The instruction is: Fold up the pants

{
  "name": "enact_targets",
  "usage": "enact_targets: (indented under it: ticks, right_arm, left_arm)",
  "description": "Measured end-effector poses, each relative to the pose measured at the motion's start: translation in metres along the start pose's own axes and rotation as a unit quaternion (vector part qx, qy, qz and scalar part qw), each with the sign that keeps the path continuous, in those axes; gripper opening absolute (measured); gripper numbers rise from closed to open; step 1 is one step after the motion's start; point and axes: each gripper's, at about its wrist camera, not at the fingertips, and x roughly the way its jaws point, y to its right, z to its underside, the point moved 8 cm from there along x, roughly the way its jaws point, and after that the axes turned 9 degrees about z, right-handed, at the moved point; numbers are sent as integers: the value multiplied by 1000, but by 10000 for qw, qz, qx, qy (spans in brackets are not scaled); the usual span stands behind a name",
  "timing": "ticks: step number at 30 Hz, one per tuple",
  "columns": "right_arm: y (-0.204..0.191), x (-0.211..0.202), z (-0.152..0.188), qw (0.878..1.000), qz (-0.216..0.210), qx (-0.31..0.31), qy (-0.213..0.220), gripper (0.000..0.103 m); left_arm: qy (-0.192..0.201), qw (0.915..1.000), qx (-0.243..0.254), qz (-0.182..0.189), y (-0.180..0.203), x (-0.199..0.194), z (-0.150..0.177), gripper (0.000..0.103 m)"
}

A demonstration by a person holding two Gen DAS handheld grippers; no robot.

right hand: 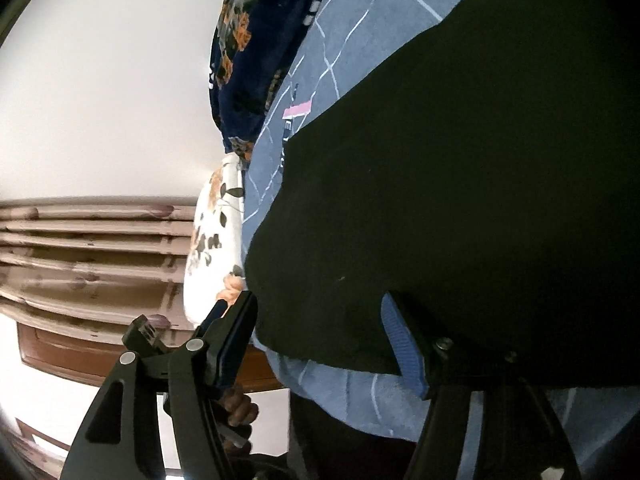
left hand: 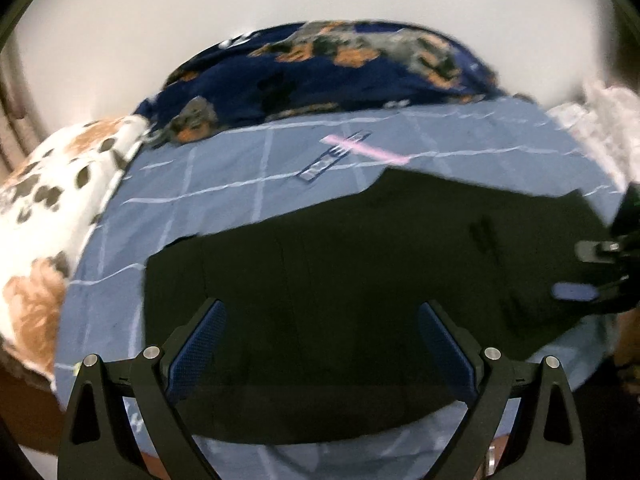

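Both grippers stand open over the black pants (left hand: 360, 264), which lie spread flat on the bed. In the left wrist view, the left gripper (left hand: 320, 344) hangs above the near part of the cloth with its blue pads (left hand: 200, 344) wide apart and nothing between them. The right gripper (left hand: 580, 270) shows at the right edge of that view, over the right end of the pants, its two fingers parted.

From the right wrist view, the right gripper (right hand: 316, 332) is tilted, with one finger out past the edge of the pants (right hand: 460, 180) and the blue pad (right hand: 400, 344) of the other lying against the dark cloth; the pads do not pinch it.

Under the pants lies a blue bedsheet (left hand: 224, 184) with thin white lines. Beyond it sit a navy flowered blanket (left hand: 320, 76) and a white flowered pillow (left hand: 44, 208) against a plain wall (left hand: 160, 20).
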Motion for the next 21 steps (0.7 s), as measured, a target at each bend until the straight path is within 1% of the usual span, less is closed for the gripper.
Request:
enact_targets:
  ticks: [1,3,5,7,8,9,11,12,13,15,17,21]
  right_arm:
    - [0,-4,0,10000,-66,24,-1,65]
    - [1,-23,0,9997,-203,49,108,69]
    - [6,-51,-5,9988,-336,102,354,71]
    - [17,-92,-14,9957,-406,182,815,71]
    - [26,-118,-21,9925,-354,190,1158,71]
    - [33,-137,-27,9896,-305,178,1394,71]
    - [51,-179,-37,9813,-27,215,1914,68]
    - [57,-194,-41,9785,96,215,2049,57]
    - [59,-203,-44,9772,158,195,2109,42]
    - [59,-213,-49,9755,310,88,2177,30]
    - [56,-209,-53,9771,363,-86,2096,29]
    - [54,-178,-56,9858,317,-295,1625,26]
  left_arm:
    - [37,9999,52,80,6,-2,-3,96]
    - [117,9990,301,306,28,-3,-12,96]
    - [140,9976,482,469,48,-2,-18,96]
    - [166,9954,662,672,73,2,-25,96]
    - [176,9945,707,757,82,4,-27,96]
    - [186,9933,748,857,92,6,-30,96]
    - [210,9898,861,1117,118,14,-35,96]
    - [196,9880,927,1221,132,19,-35,96]
    - [171,9868,993,1266,142,23,-36,96]
    - [137,9852,1126,1288,156,31,-35,96]
    - [142,9837,1237,1296,168,39,-33,96]
    - [27,9828,1262,1348,177,55,-28,96]
